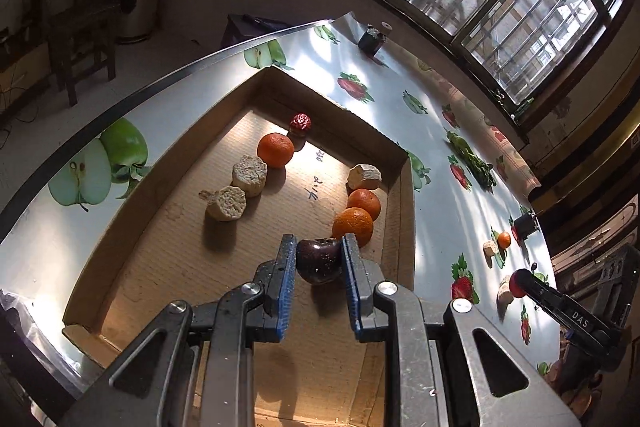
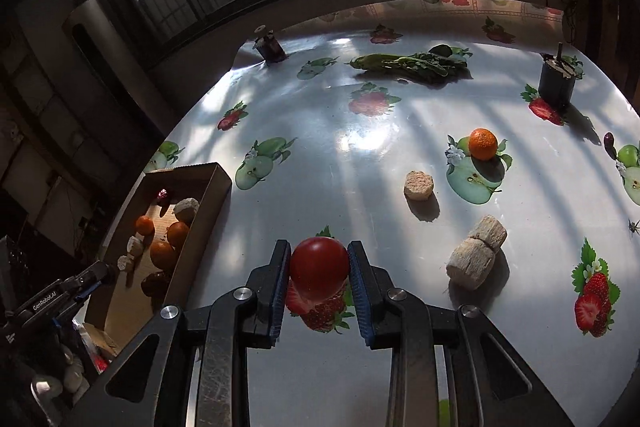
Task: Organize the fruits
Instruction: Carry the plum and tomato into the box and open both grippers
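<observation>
left tool [image 1: 318, 261] clamped on dark plum [image 1: 318, 261] over box [image 1: 132, 187], beside oranges [image 1: 353, 225] | right tool [image 2: 319, 269] clamped on red tomato [image 2: 319, 269] above counter [image 2: 360, 163] | box holds oranges, pale chunks [image 1: 226, 203]

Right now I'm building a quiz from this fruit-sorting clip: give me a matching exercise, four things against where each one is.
Things:
1. dark plum
2. red tomato
3. leafy greens
4. wrinkled red date

Places:
A. far corner of the cardboard tray
B. between the right gripper pads
C. between the left gripper pads, over the tray
D. far side of the table, near the window

Pairs: 1-C, 2-B, 3-D, 4-A
</observation>
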Motion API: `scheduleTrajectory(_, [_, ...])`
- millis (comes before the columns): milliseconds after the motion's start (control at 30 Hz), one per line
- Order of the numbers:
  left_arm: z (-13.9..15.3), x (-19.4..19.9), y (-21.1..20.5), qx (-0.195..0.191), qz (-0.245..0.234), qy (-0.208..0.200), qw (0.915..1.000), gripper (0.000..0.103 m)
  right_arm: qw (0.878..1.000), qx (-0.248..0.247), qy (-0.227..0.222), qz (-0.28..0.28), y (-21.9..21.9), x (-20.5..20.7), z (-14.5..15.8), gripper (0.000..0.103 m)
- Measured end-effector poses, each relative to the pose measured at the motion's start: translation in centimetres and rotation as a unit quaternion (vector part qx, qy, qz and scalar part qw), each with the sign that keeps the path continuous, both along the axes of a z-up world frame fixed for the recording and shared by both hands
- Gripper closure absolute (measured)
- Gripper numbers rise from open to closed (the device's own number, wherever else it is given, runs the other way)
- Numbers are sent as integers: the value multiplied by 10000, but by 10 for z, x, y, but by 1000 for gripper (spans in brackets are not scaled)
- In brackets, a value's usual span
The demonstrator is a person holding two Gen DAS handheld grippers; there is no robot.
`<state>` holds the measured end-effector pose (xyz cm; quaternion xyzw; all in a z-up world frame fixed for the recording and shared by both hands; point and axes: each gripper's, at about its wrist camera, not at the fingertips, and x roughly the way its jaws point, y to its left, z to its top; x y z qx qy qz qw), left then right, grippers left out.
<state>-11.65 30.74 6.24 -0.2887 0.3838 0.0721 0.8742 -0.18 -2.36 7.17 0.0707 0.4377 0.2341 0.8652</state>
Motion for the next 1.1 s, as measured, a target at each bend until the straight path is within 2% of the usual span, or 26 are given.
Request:
scheduleTrajectory(133, [-9,-6,20,175,160,238,9994,81,9968,62,40,799,64,-21,-3,72])
scheduleTrajectory(233, [-16,-9,29,146,182,378,9990,81,9918,-40,68,1273,108,-34,-10,71])
scheduleTrajectory(500, [-27,-9,40,343,259,649,9970,81,9781,-552,234,1992,188,-55,-45,71])
scheduleTrajectory(733, [-35,-7,42,236,215,709,9970,81,9721,-997,203,2115,216,-57,-67,71])
scheduleTrajectory(867, [-36,-6,42,200,219,703,9971,79,9694,-1202,-58,2141,221,-62,-66,71])
scheduleTrajectory(967, [-33,-7,42,143,218,625,9977,72,9684,-1299,-207,2118,222,-66,-66,71])
scheduleTrajectory(1033, [-28,-9,41,158,217,568,9980,64,9686,-1277,-232,2122,221,-67,-64,71])
scheduleTrajectory(1100, [-22,-12,40,141,216,481,9985,60,9690,-1242,-298,2114,220,-70,-59,69])
